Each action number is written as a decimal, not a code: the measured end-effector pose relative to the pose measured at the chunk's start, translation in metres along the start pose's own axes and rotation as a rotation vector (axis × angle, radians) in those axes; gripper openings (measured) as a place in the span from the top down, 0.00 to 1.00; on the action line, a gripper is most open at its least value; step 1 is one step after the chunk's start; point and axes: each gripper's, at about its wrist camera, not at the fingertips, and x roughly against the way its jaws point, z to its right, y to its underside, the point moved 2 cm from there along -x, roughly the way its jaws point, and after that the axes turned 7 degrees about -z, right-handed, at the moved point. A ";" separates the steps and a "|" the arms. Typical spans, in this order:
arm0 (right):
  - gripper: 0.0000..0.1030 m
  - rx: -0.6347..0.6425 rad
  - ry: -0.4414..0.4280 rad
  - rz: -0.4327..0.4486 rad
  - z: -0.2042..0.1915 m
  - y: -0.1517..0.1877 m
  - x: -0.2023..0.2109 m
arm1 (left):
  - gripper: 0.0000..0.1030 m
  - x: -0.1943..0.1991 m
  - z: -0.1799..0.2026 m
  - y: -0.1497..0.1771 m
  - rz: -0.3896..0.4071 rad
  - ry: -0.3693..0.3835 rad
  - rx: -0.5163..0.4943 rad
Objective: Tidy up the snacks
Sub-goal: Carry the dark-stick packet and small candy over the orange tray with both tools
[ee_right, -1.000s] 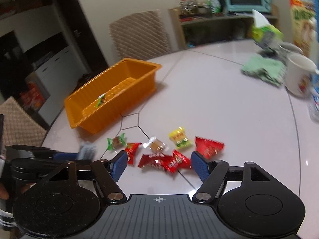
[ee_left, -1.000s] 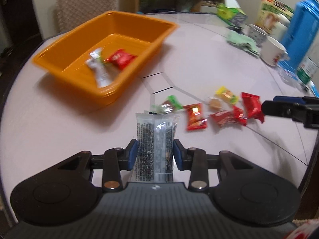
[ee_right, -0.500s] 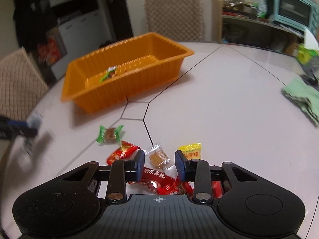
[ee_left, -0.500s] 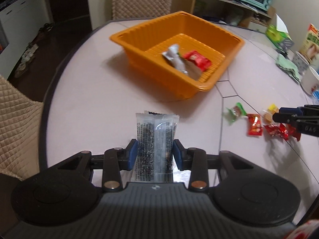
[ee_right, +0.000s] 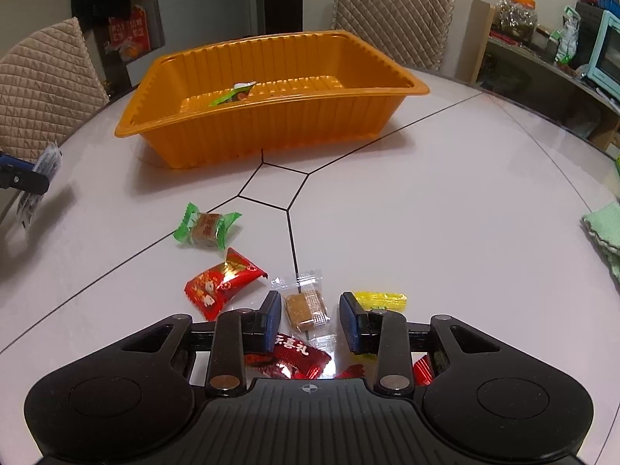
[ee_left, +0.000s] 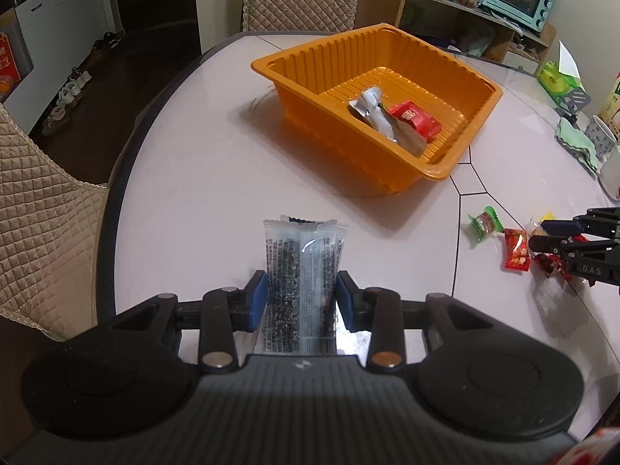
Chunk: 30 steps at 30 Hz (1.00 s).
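Left gripper (ee_left: pixel 302 296) clamped on sesame snack packet (ee_left: pixel 301 267), its lower end hidden, right gripper (ee_right: pixel 310 319) jaws apart astride clear-wrapped candy (ee_right: pixel 306 306), red wrappers (ee_right: pixel 298 356) half hidden beneath

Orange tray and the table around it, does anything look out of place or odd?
Yes: only a few snacks lie in the orange tray, while several wrapped candies are strewn loose on the table in front of it. Nothing looks spilled or damaged.
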 end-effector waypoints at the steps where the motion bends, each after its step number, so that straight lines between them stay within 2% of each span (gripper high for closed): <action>1: 0.74 0.002 -0.002 -0.003 0.000 -0.001 -0.001 | 0.66 0.000 0.000 0.000 0.000 0.000 0.001; 4: 0.80 0.003 0.005 -0.012 -0.003 -0.003 0.000 | 0.66 0.000 0.001 0.000 0.001 0.001 0.000; 18: 0.80 -0.069 -0.002 -0.011 -0.003 -0.007 0.009 | 0.66 0.010 -0.001 -0.008 0.013 -0.002 -0.005; 24: 0.80 -0.135 -0.027 0.043 0.005 -0.022 0.033 | 0.66 0.025 -0.004 -0.033 0.056 0.000 -0.024; 30: 0.80 -0.175 -0.055 0.112 0.020 -0.050 0.054 | 0.66 0.036 0.003 -0.076 0.121 0.008 -0.069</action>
